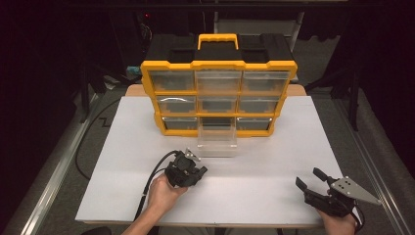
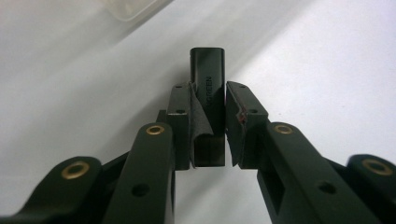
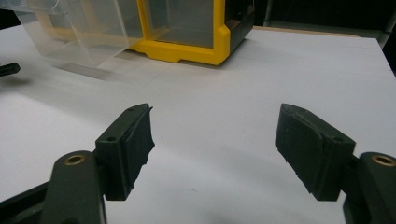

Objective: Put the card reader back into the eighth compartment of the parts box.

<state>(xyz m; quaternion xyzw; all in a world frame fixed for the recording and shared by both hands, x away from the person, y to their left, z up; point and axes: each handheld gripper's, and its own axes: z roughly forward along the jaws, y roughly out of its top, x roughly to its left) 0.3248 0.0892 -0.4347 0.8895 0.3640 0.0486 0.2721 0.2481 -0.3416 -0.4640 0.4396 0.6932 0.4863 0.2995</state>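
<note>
The left gripper clamps its fingers on a small black adapter (lettering along its side) just near of the pulled-out clear drawer. The right gripper rests at the near right of the white surface, fingers spread wide with nothing between them.

A white table carries the yellow drawer cabinet.

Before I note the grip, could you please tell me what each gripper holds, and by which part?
The left gripper is shut on a small black adapter, pinching its long sides near the rear end. The right gripper is open and holds nothing.
</note>
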